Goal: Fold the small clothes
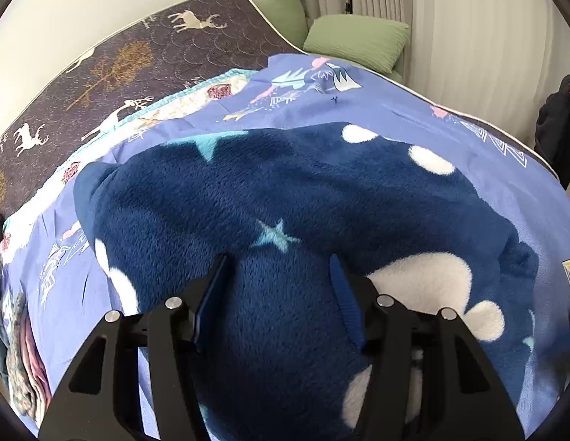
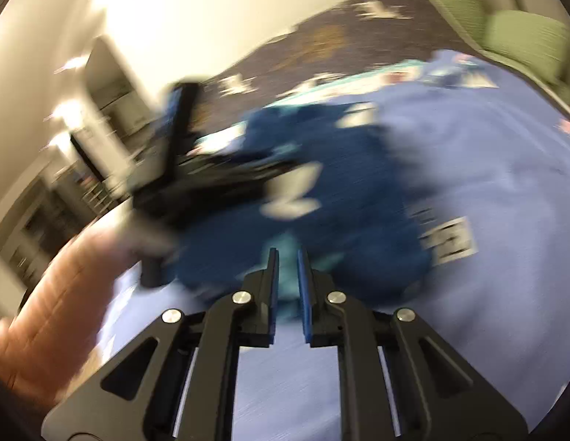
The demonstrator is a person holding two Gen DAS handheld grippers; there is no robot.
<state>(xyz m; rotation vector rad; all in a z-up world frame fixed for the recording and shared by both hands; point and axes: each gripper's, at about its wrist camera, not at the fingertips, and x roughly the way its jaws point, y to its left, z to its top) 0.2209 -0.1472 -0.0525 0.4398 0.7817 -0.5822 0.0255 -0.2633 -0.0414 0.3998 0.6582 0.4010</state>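
A navy fleece garment with white clouds and teal stars lies spread on a light blue printed sheet. My left gripper is open just above the fleece, its fingers straddling a raised fold without closing on it. In the blurred right wrist view the same garment lies ahead. My right gripper has its jaws nearly closed on a teal and navy edge of the garment near the front. The left gripper shows in that view as a dark blurred shape over the garment's left side.
A dark deer-print mattress lies beyond the sheet. Green cushions sit at the far corner by a curtain. Folded clothes are stacked at the left edge. A dark garment hangs at the right. An orange sleeve is at the left.
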